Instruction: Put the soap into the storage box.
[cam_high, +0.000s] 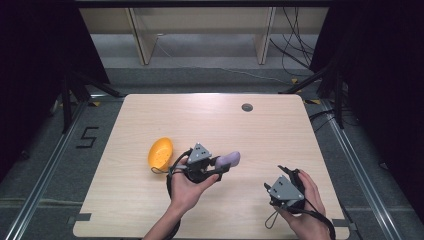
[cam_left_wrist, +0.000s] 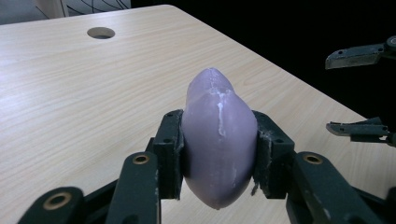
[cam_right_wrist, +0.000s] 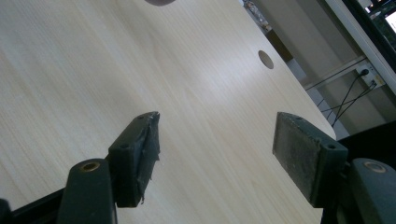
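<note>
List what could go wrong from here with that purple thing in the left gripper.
1. The purple object is smooth and rounded, and the left gripper pinches it only at mid-body, so it might squirt out or drop to the table.
2. Harder squeezing could dent it if it is soft.
3. The open right gripper is close by, and could bump it.

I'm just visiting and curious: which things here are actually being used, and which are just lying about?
In use, as far as I can judge:
- purple object, clamped in the left gripper
- right gripper, open and holding nothing

Lying about:
- orange bowl, beside the left hand
- table with its round hole
</note>
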